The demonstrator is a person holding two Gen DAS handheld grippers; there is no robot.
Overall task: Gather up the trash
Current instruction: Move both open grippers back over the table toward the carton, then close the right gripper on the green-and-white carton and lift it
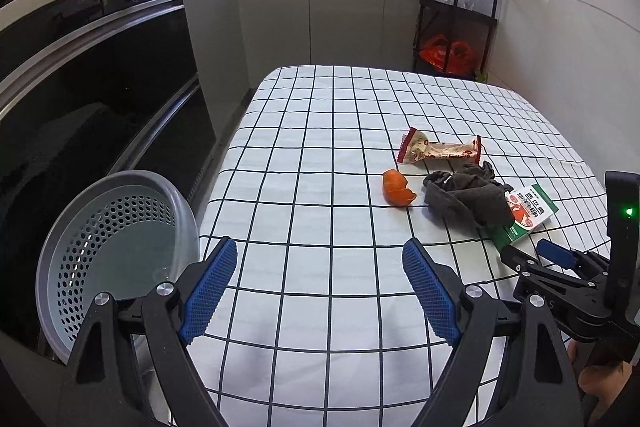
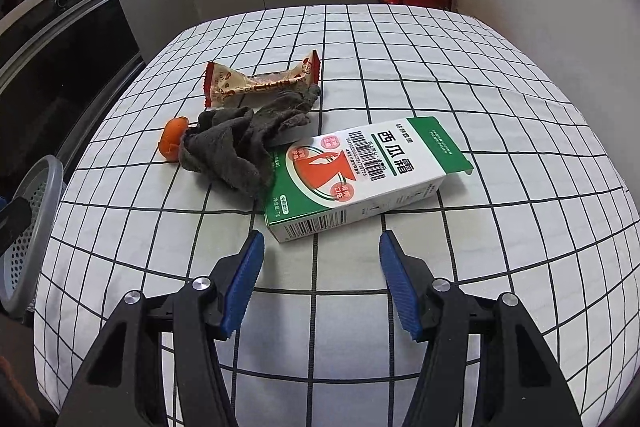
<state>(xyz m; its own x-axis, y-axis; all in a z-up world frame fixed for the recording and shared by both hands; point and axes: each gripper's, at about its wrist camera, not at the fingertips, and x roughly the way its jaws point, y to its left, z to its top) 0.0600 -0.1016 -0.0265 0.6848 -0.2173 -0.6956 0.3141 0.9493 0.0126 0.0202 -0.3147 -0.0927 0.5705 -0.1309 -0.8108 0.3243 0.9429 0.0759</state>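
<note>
My right gripper hangs with jaws apart and empty just short of the green-and-white carton lying flat on the checked table; my left gripper gapes wide near the grey basket. The grey cloth overlaps the carton's far end and may drag along. Orange peel and wrapper lie beyond; the near cloth-covered table is open.

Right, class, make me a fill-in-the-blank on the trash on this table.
1. The peel is coloured ____.
2. The grey cloth partly covers the green and white ____.
3. The wrapper lies on a ____ tablecloth.
4. The basket sits off the table's ____ edge.

Missing: orange; box; checked; left
</note>
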